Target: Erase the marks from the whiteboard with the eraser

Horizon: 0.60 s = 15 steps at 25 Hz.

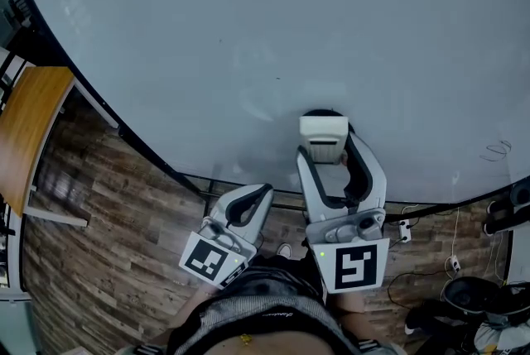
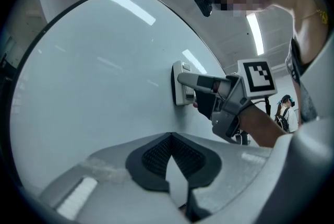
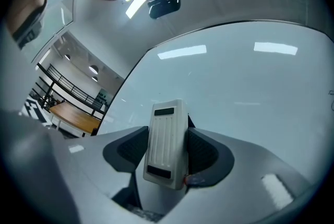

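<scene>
Right hand-held gripper [image 3: 166, 152] clamped on the white eraser [image 1: 323, 138], which is pressed to the whiteboard [image 1: 248, 22]. Left hand-held gripper [image 2: 172, 160] closed, empty, below-left of it. Board around the eraser looks clean; 1 small scribble [image 1: 497, 151] lies well to its right. Judged nearly done.

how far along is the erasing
Done: most of the whiteboard looks clean. In hand: the right gripper presses the eraser against the board. Left: a small scribble near the right edge. The left gripper is shut and empty.
</scene>
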Motion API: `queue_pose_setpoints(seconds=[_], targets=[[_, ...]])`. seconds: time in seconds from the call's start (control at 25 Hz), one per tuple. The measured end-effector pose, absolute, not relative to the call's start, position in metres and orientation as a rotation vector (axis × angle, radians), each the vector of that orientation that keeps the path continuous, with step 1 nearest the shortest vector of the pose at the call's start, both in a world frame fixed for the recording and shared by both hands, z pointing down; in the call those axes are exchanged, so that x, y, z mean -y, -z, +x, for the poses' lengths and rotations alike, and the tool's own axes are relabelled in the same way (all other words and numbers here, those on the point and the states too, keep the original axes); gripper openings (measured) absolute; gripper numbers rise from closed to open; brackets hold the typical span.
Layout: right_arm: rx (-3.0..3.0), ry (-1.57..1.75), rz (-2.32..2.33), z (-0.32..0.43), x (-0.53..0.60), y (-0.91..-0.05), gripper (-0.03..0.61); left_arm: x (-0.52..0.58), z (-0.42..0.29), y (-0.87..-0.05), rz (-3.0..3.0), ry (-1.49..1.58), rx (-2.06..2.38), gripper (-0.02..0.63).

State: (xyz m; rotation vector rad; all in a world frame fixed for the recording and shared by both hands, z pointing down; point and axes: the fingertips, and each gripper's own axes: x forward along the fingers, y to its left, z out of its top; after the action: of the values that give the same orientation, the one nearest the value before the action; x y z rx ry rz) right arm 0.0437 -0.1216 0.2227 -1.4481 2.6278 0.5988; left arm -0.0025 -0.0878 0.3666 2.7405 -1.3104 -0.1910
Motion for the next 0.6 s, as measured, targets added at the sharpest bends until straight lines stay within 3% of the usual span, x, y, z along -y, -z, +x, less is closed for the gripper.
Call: queue_pose_setpoints(seconds=[0.28, 0.6], targets=[[-2.741, -0.651, -1.555, 0.013, 0.125, -0.275, 0.239, 0.091, -0.035, -0.37, 2.718, 0.176, 1.357, -0.002], [-2.635, -0.725, -1.553, -0.016, 0.123, -0.218, 0.242, 0.093, -0.065, -0.369, 2.734, 0.165, 1.323, -0.002]])
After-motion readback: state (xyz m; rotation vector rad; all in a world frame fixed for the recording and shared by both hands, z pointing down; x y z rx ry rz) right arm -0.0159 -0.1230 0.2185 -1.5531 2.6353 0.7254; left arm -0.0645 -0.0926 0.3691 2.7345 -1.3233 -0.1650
